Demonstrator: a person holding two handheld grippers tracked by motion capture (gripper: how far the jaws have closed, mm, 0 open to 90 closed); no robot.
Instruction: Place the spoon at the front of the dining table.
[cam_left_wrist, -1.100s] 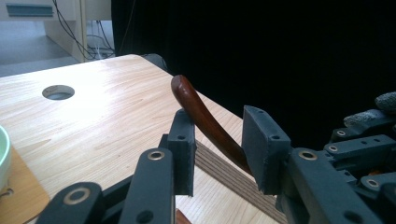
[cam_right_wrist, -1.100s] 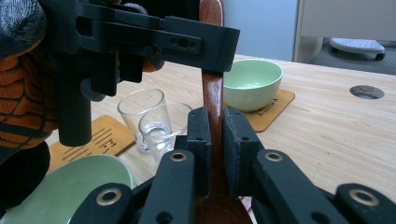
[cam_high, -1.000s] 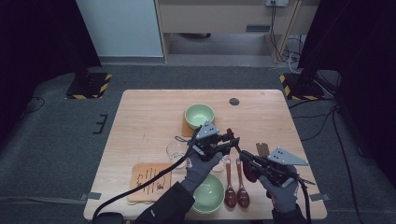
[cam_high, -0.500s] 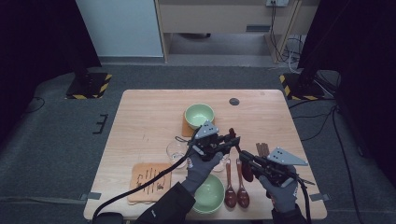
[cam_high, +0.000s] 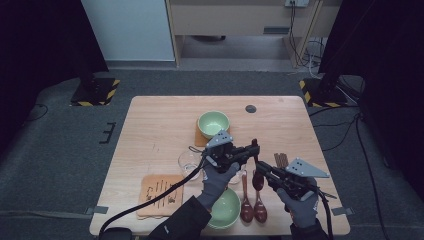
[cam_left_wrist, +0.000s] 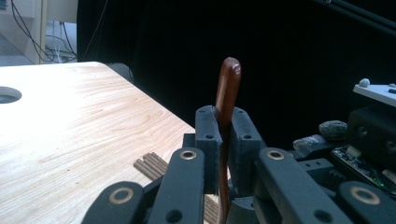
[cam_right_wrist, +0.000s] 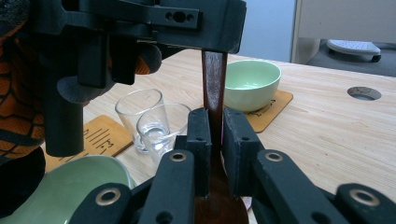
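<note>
A brown wooden spoon (cam_high: 256, 176) hangs above the table (cam_high: 160, 125) between both grippers. My left gripper (cam_high: 254, 148) is shut on the upper end of its handle (cam_left_wrist: 229, 79). Its jaws have just been closing, and the handle now stands upright between the pads, its rounded tip poking above them. My right gripper (cam_high: 261, 168) is shut on the same spoon lower down, where the handle (cam_right_wrist: 214, 74) widens into the bowl. In the right gripper view the left gripper's black body clamps the handle from above.
A green bowl (cam_high: 213, 123) sits on a coaster at the back, and another green bowl (cam_high: 225, 207) near the front edge. Two glasses (cam_high: 189, 161), a wooden coaster (cam_high: 160, 194), two more spoons (cam_high: 252, 206) and dark sticks (cam_high: 281, 160) lie around my hands.
The left gripper's jaws have narrowed onto the spoon's handle. Neither hand has shifted, and the right gripper keeps its hold.
</note>
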